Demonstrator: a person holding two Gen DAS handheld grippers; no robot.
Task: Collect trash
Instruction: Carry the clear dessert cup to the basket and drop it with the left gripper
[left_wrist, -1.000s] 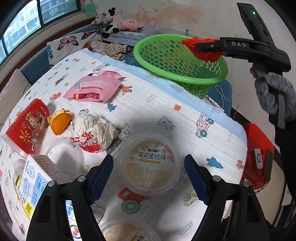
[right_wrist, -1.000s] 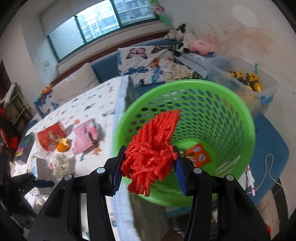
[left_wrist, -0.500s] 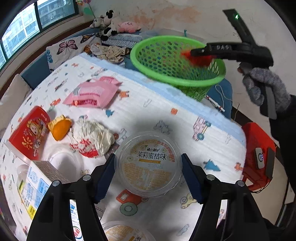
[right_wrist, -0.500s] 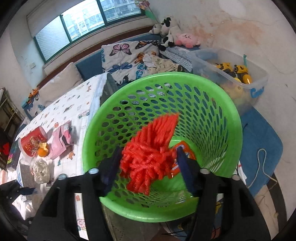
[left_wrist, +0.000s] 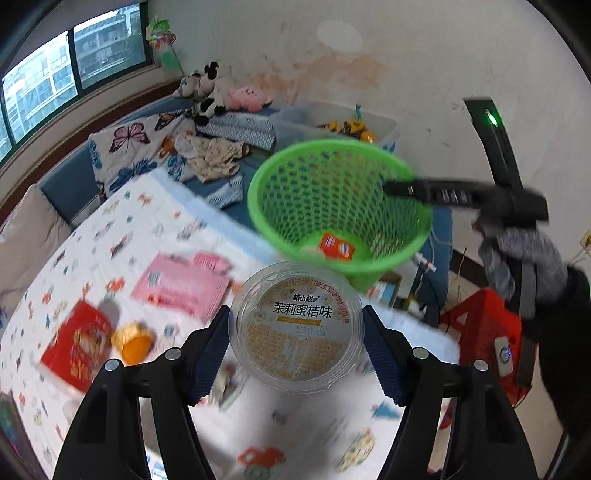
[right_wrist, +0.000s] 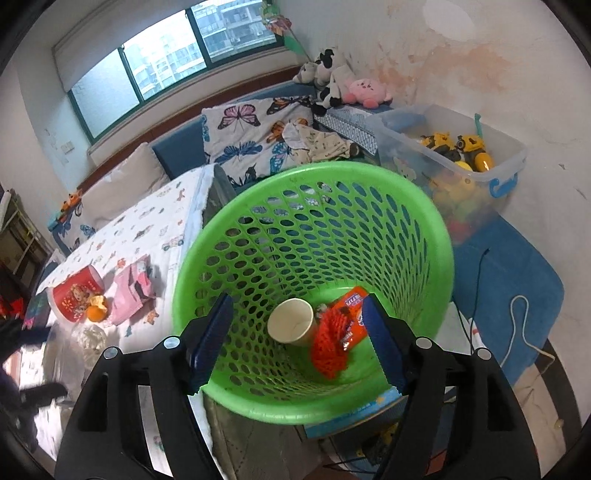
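A: Starting with the clear lidded tub (left_wrist: 295, 325). Clamped between both pads of the left gripper (left_wrist: 295, 317), label side up, lifted off the printed tablecloth (left_wrist: 314, 435), just short of the green basket (left_wrist: 255, 206).

B: Firmly held?

A: Seems so. Narrowed onto it just now, pads pressing on either side under the lid. Looks like thin, crinkly plastic, so better not to squeeze harder.

B: And how to finish the carry well?

A: Keep it level. Bring it right over the basket's mouth, not merely to the near rim. Let go low, so as not to bounce it out or tip the light basket.

B: Anything in the way?

A: Mind the right gripper (right_wrist: 297, 306). Hanging over that same basket, jaws just spread apart, grasping nothing. Seen between them, only the red mesh (right_wrist: 327, 347), lying loose down on the basket floor beside a paper cup (right_wrist: 291, 326) and an orange wrapper (right_wrist: 351, 317).

B: So wait?

A: Probably. Either give it room to clear out, or come in from the table side and stay off its fingers.

B: Then what?

A: Back to the cloth, most likely. Plenty left there to collect: a pink packet (left_wrist: 184, 284), a red packet (left_wrist: 77, 343), some orange peel (left_wrist: 135, 341).
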